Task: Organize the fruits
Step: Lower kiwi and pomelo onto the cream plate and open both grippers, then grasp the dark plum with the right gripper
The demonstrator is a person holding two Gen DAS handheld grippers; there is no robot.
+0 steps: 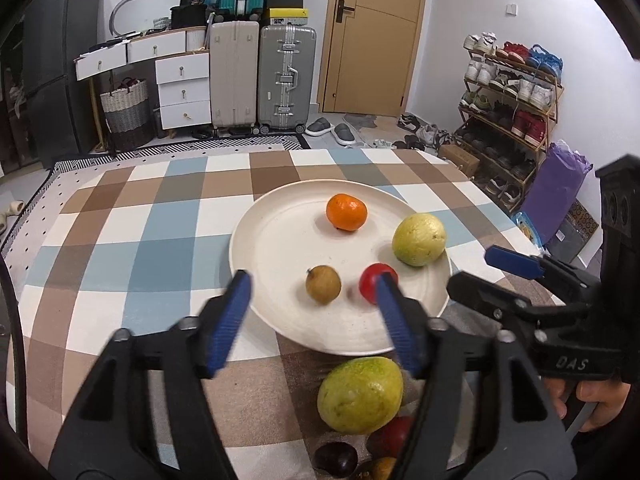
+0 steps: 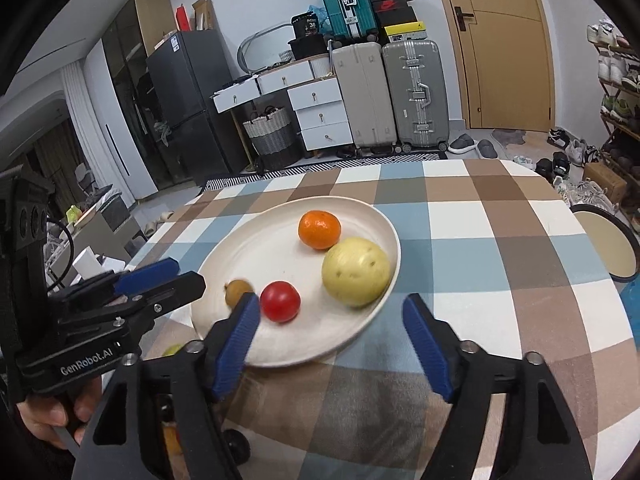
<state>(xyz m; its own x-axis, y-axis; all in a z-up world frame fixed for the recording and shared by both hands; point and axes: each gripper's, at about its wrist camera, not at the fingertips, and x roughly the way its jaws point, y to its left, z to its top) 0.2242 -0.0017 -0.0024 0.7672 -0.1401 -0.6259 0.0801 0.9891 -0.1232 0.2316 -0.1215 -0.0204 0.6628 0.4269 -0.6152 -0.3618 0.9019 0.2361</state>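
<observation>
Left wrist view: my left jaws point(image 1: 312, 320) and right jaws point(image 2: 332, 340) stand apart, empty; the green guava point(image 1: 360, 394) lies just below the left pair, off the plate point(image 1: 280, 332).

Both grippers: black frames, ribbed blue pads, silver screws. Left gripper point(image 1: 314, 298) marked "GenRobot.AI"; right gripper point(image 2: 330, 312) marked "DAS".

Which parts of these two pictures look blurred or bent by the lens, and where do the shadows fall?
Left wrist view: the small red fruit is slightly smeared, the wooden door bows, and the orange mandarin casts a soft shadow leftward on the cream round plate. Right wrist view: the small brown fruit is blurred, and the checked tablecloth curves near the black corners.
</observation>
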